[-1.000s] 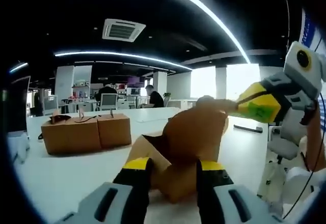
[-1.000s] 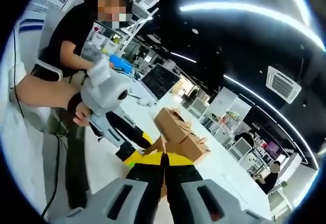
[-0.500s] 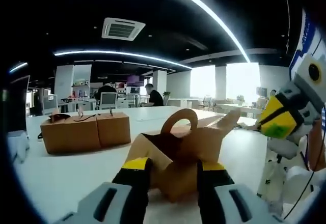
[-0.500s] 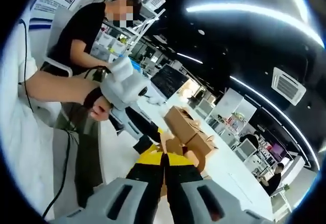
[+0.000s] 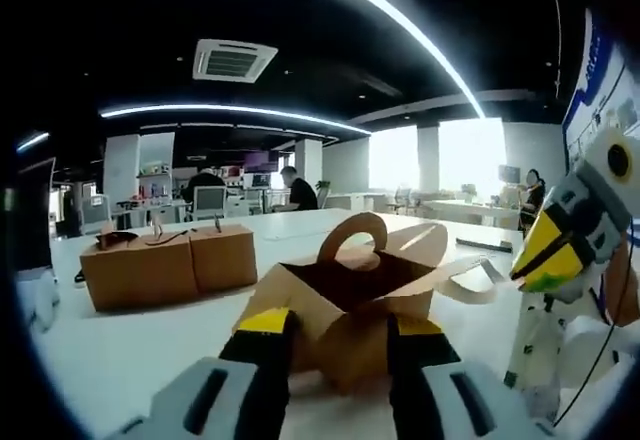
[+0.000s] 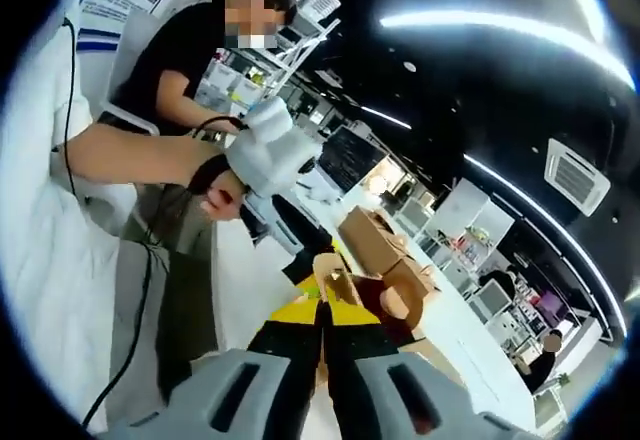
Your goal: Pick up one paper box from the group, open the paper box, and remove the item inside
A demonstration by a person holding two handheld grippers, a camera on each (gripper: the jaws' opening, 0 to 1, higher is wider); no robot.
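Left tool (image 5: 338, 332) sat at 6 o'clock in the left gripper view, jaws clamped on the near wall of the open paper box (image 5: 365, 290). Box rested on the white desk (image 5: 120, 345), top flaps spread, looped handle (image 5: 352, 237) standing up at its centre. Couldn't see what was inside; interior was dark.

Right tool (image 5: 548, 255) came in at 3 o'clock of that view, yellow tips pinching the thin flap strip (image 5: 470, 282) that ran off the box's right side. In the right gripper view the right tool (image 6: 322, 332) jaws were pressed together with that flap edge (image 6: 330, 282) caught between them. Left tool (image 6: 300, 260) showed there at about 10 o'clock, a hand (image 6: 222, 182) wrapped around its white body.

Remaining boxes (image 5: 165, 262) sat grouped at 9 o'clock in the left gripper view, well apart from the open one, touching each other. Seated people (image 5: 295, 192) at far desks behind.
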